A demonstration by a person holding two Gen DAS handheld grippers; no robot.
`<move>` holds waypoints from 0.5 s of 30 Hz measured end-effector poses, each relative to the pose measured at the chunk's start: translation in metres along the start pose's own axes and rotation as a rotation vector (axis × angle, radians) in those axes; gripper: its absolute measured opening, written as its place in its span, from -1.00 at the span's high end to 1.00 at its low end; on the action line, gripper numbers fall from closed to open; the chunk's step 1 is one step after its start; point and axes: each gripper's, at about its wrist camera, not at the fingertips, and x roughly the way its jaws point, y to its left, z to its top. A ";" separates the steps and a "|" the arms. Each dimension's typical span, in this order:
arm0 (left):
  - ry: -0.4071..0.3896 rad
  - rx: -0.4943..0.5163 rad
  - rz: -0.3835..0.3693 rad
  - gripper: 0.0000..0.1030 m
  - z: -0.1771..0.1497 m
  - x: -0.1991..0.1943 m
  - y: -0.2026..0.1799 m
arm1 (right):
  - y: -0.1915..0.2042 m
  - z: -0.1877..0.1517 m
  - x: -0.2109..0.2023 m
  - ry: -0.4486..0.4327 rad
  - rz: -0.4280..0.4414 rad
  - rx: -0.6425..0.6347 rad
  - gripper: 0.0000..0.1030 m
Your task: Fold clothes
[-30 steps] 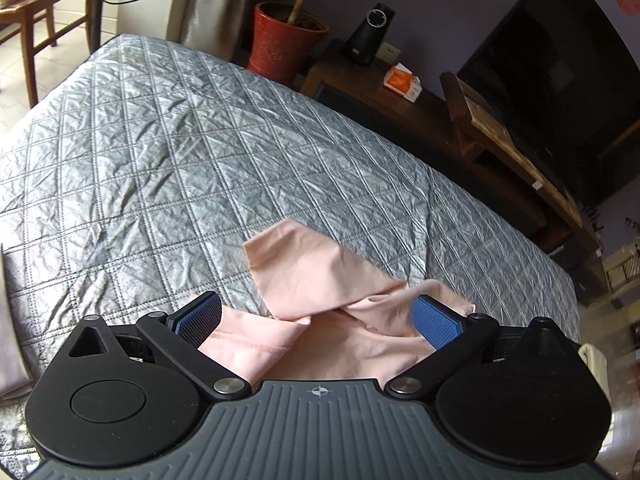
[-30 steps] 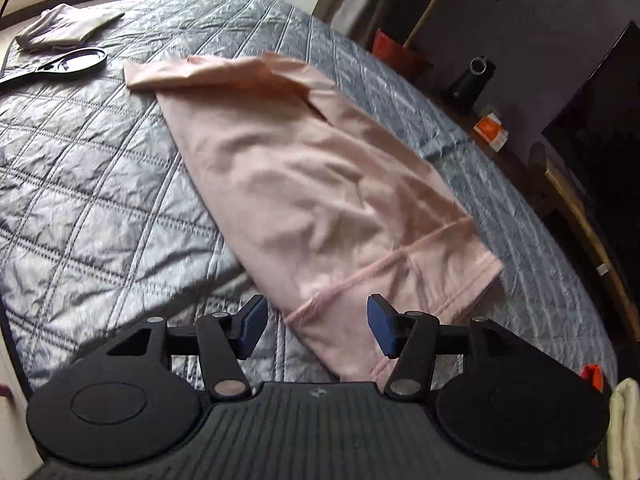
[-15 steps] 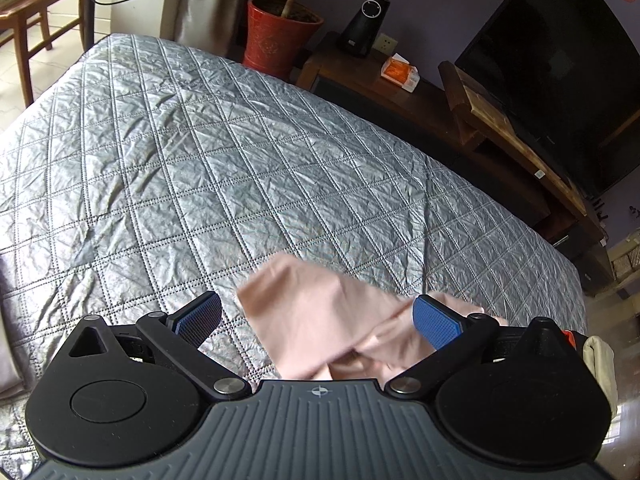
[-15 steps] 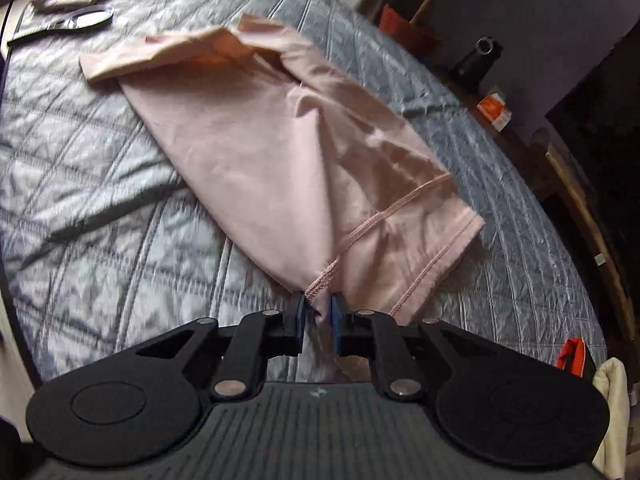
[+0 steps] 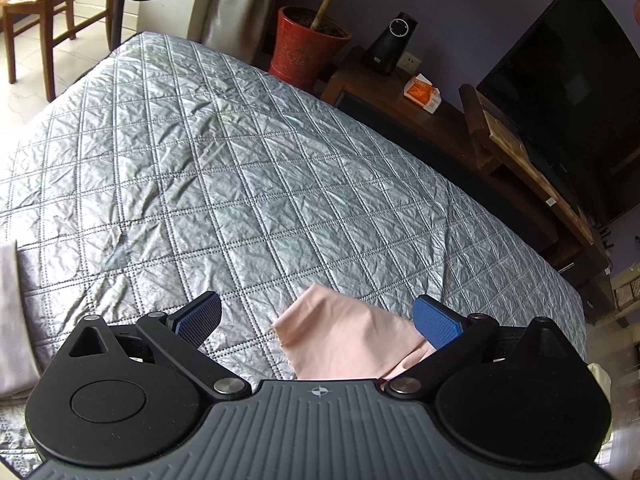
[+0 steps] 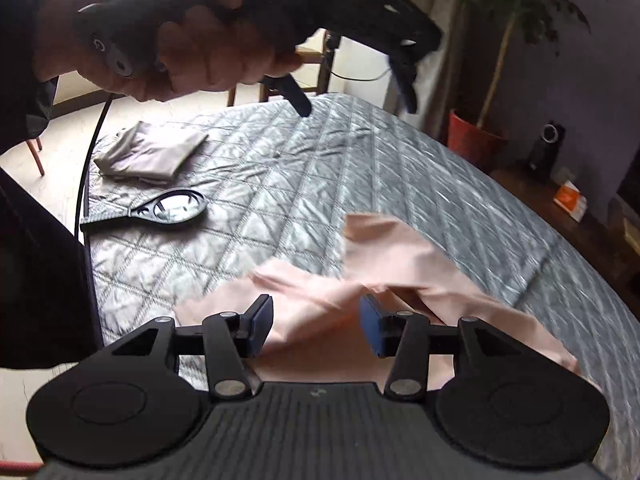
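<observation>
Pink garment lay rumpled on the grey quilted bedspread. Right gripper hung just above it, jaws parted, grasping nothing. Left gripper hovered spread wide, empty. Hand mirror lay nearby.

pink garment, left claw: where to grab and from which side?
Judgement only: take the free corner of the pink garment, the flap lying flat on the quilt between the open left claw fingers. Come straight forward and down, as its edges are exposed on the near-left side. The right claw is also open, holding nothing.
</observation>
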 end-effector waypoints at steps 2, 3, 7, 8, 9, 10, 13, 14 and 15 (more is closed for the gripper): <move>-0.002 -0.005 -0.003 -0.99 0.001 -0.002 0.004 | 0.004 0.009 0.028 0.032 0.018 -0.055 0.11; -0.003 -0.008 -0.004 -0.99 0.002 -0.003 0.006 | 0.004 0.011 0.040 0.053 0.021 -0.087 0.11; -0.007 -0.021 -0.012 -0.99 0.004 -0.006 0.013 | 0.001 0.015 0.073 0.155 0.061 -0.202 -0.15; -0.009 -0.024 -0.014 -0.99 0.005 -0.007 0.014 | 0.001 0.014 0.080 0.178 0.063 -0.230 -0.10; -0.010 -0.027 -0.016 -0.99 0.005 -0.008 0.016 | 0.000 0.012 0.086 0.194 0.072 -0.243 0.06; -0.011 -0.030 -0.018 -0.99 0.006 -0.009 0.018 | -0.002 0.011 0.091 0.205 0.086 -0.244 0.52; -0.014 -0.040 -0.023 -0.99 0.007 -0.012 0.023 | -0.005 0.016 0.102 0.165 0.099 -0.191 0.96; -0.015 -0.043 -0.025 -0.99 0.008 -0.012 0.024 | -0.007 0.019 0.106 0.144 0.091 -0.175 0.97; -0.016 -0.043 -0.024 -0.99 0.008 -0.013 0.025 | -0.007 0.024 0.107 0.108 0.082 -0.162 0.97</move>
